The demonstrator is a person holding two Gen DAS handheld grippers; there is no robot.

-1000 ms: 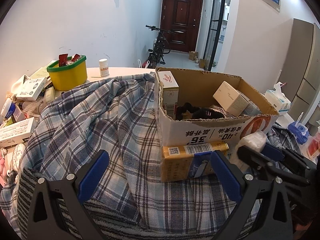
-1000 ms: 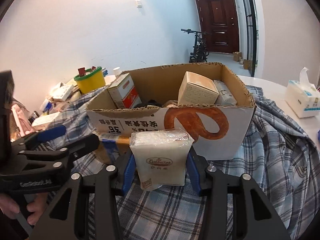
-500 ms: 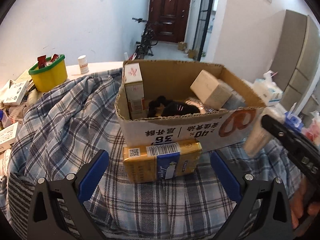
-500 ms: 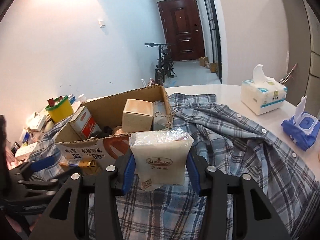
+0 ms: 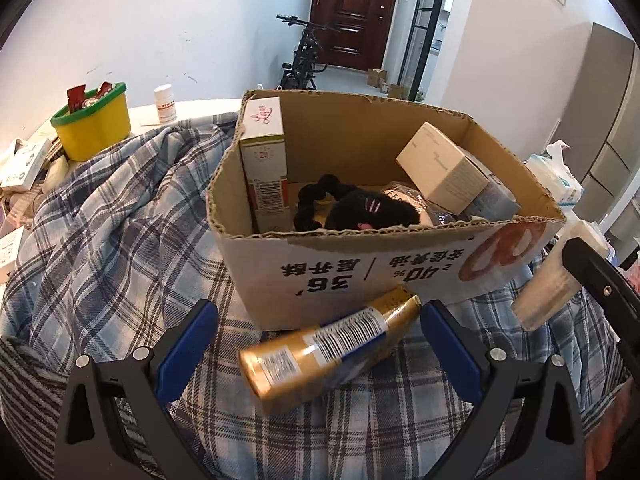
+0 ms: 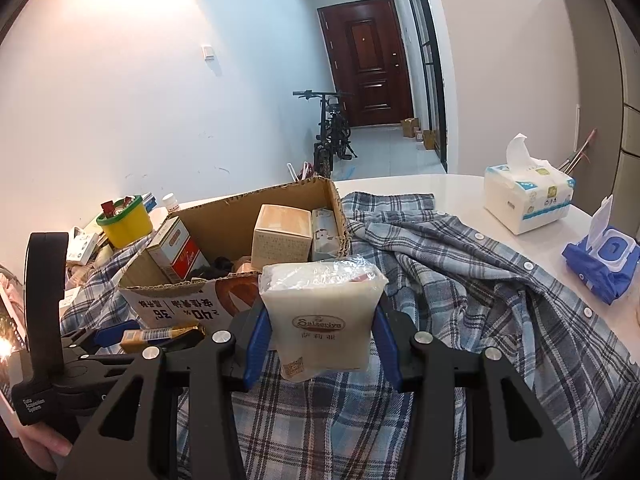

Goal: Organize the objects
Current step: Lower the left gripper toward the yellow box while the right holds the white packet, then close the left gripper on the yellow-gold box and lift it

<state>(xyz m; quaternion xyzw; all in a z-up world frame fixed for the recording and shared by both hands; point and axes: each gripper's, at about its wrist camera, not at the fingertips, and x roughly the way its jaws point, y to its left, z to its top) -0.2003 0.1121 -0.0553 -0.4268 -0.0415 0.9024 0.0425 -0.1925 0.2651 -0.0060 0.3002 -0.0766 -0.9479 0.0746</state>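
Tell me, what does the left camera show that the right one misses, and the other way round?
Only the left view shows the black plush toy lying in the box. Only the right view shows the blue wipes pack and the label on the white packet clamped in the right gripper. Both show the cardboard box, the gold box, the yellow tub and the plaid shirt.
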